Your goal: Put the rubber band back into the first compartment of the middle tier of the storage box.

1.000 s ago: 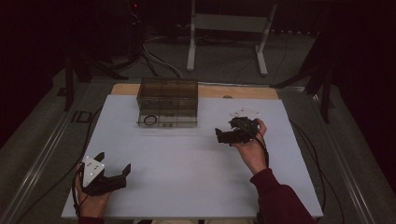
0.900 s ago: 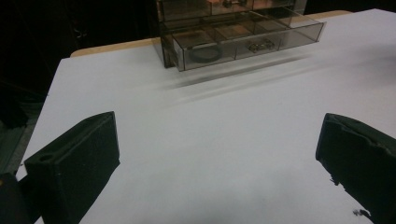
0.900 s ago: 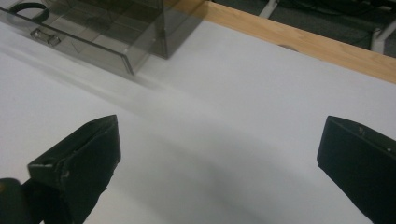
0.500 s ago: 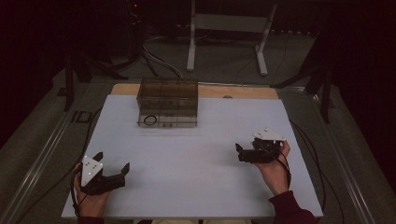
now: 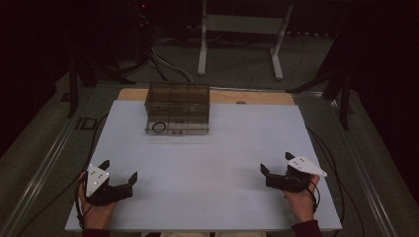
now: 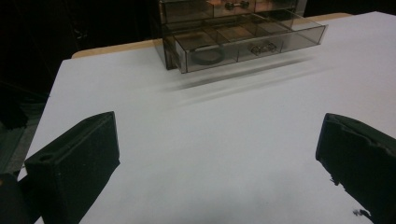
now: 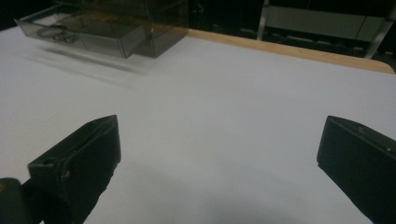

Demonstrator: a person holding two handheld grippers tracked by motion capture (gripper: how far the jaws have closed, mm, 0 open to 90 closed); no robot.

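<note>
Both tongs, my left gripper (image 5: 120,179) and right gripper (image 5: 274,172), gaped empty, well short of the drawer box (image 5: 178,107); its drawer stood open (ring (image 5: 158,127) inside), unshut.

No readable text, labels or numbers anywhere

Small items in the smoky drawer box (image 6: 243,35) stay too dim to identify — its top is cut off by the frame edge.

A smoky drawer box (image 5: 178,108) stands on the white table (image 5: 222,153).
</note>
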